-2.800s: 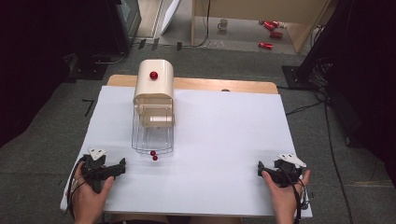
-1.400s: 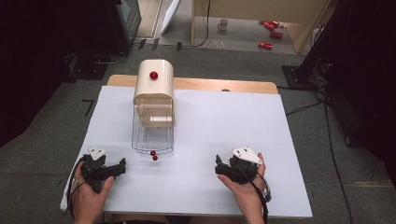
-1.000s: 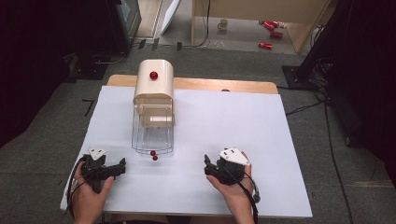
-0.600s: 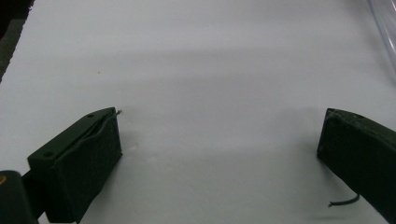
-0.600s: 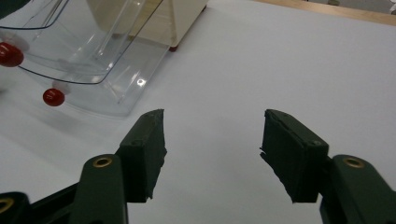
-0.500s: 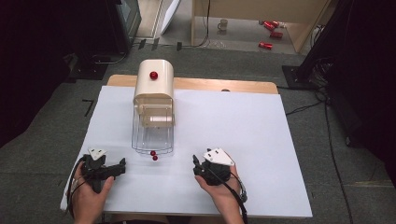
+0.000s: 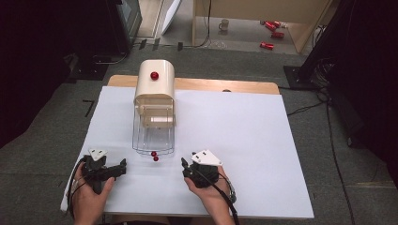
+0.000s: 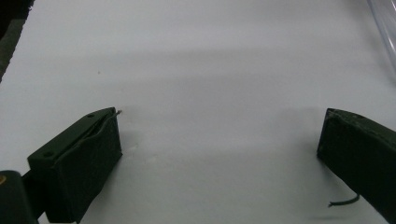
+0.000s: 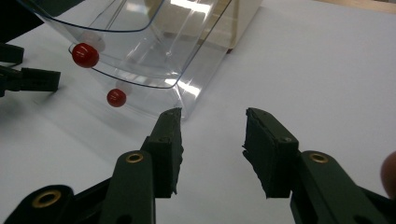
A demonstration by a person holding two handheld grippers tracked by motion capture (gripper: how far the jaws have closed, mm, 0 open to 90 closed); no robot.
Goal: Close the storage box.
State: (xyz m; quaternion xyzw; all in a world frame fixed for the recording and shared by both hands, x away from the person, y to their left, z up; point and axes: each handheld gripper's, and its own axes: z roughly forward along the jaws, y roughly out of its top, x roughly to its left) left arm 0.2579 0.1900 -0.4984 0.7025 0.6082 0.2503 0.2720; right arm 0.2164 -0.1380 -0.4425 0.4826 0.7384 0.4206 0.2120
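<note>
A cream rounded box [image 7: 154,93] with a red knob [image 7: 154,75] on top stands at the table's back left. A clear plastic bin [image 7: 152,133] juts out of its front. Two small red balls [image 7: 153,153] [image 7: 156,159] sit at the bin's near edge, also seen in the right gripper view as an upper ball [image 9: 85,55] and a lower ball [image 9: 116,97]; I cannot tell if they are loose or fixed. My right gripper [image 7: 184,165] [image 9: 212,126] is open, just right of the bin's corner [image 9: 180,100]. My left gripper [image 7: 123,166] [image 8: 219,135] rests wide open on the white table, left of the balls.
The white tabletop [image 7: 234,126] stretches wide to the right of the box. A wooden strip [image 7: 225,85] runs along its far edge. On the floor beyond lie red cans [image 7: 267,45] and a mug [image 7: 225,24]. The left gripper's jaws [image 9: 28,77] show at the right gripper view's left edge.
My right gripper has slid left along the table's front, from the right corner to just beside the clear bin. The left gripper has stayed put.
</note>
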